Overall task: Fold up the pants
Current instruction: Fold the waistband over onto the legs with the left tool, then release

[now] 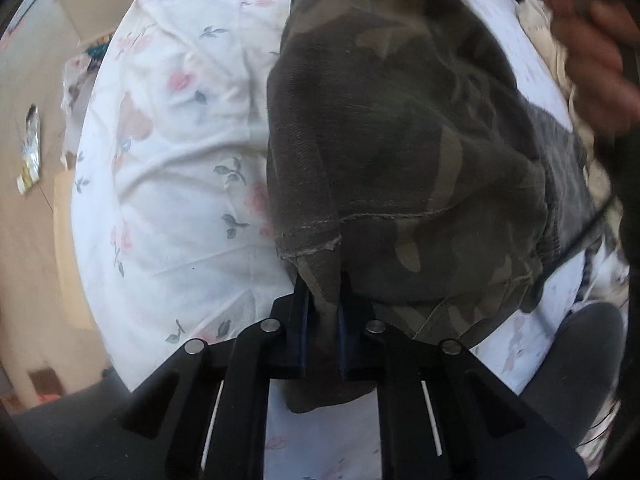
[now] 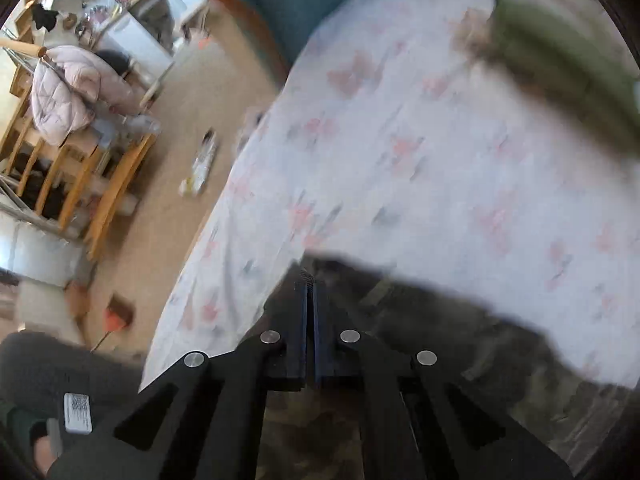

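Dark camouflage pants [image 1: 400, 152] lie on a bed with a white floral sheet [image 1: 172, 168]. My left gripper [image 1: 324, 284] is shut on a hem corner of the pants, with cloth bunched between its fingers. In the right wrist view, my right gripper [image 2: 310, 280] is shut, its fingers pressed together over the edge of the camouflage pants [image 2: 440, 328]. Whether cloth is pinched between them is unclear. That view is blurred by motion.
A person's hand [image 1: 592, 52] is at the upper right over pale cloth [image 1: 548, 32]. A green cushion [image 2: 560, 60] lies far on the bed. Left of the bed is beige floor [image 2: 168, 208] with litter, a wooden chair [image 2: 80, 168] and a pink jacket [image 2: 68, 88].
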A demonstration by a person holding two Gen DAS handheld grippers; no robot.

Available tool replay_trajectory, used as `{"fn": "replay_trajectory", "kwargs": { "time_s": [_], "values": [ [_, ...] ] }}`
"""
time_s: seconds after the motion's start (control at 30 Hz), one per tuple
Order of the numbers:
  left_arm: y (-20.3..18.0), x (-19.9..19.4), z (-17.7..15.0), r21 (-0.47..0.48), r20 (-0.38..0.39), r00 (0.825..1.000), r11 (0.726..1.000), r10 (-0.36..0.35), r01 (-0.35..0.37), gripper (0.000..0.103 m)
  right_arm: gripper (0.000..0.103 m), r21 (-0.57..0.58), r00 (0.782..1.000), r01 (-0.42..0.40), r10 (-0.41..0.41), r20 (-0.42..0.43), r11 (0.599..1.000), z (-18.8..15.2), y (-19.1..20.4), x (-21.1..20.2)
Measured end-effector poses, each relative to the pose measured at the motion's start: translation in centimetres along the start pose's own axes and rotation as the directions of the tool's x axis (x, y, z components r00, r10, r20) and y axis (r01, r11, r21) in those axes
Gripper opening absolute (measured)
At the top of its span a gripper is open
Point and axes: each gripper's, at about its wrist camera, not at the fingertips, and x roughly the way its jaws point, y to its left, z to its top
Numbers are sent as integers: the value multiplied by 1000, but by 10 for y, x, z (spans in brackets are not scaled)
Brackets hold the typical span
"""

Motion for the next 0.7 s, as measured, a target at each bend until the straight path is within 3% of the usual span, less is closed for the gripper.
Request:
{"fn": "replay_trajectory", "kwargs": {
  "time_s": [0.07, 0.1, 0.17, 0.27, 0.37, 0.43, 0.5, 0.57, 0.63, 0.7],
  "values": [
    [-7, 2, -1, 36, 14, 999, 999, 34, -35, 8, 1, 84, 999, 45, -46, 12, 995, 6, -19, 3],
    [-7, 4, -1, 31, 9, 999, 999, 40, -41, 8, 1, 60, 998, 65, -63, -21, 996, 4, -20, 12],
    [-9, 2, 1, 16, 7, 999, 999, 38, -38, 8, 1, 33, 993, 116, -116, 18, 993, -5, -19, 13],
    [-7, -2, 1, -5, 10, 999, 999, 38, -38, 11, 9, 100, 990, 83, -93, 109, 992, -17, -25, -9],
    [-15, -7, -4, 42, 38, 995, 995, 93, -95, 14, 20, 164, 981, 66, -94, 172, 984, -38, -44, -41],
    [-24, -13, -7, 69, 71, 989, 989, 128, -133, 15, 20, 224, 982, 31, -72, 176, 974, -58, -59, -57],
    [-35, -29, -5, 71, 141, 976, 982, 165, -177, 19, 20, 268, 979, 5, -59, 194, 963, -86, -71, -77],
    [-42, -46, -2, 51, 220, 960, 981, 173, -188, 34, 21, 326, 969, -2, -78, 234, 945, -129, -83, -106],
    [-55, -64, 3, 37, 328, 928, 979, 178, -201, 54, 32, 421, 961, -18, -101, 258, 907, -169, -98, -122],
    [-76, -72, 9, 61, 417, 890, 971, 186, -232, 64, 61, 566, 953, -64, -118, 279, 822, -215, -117, -135]
  ]
}}
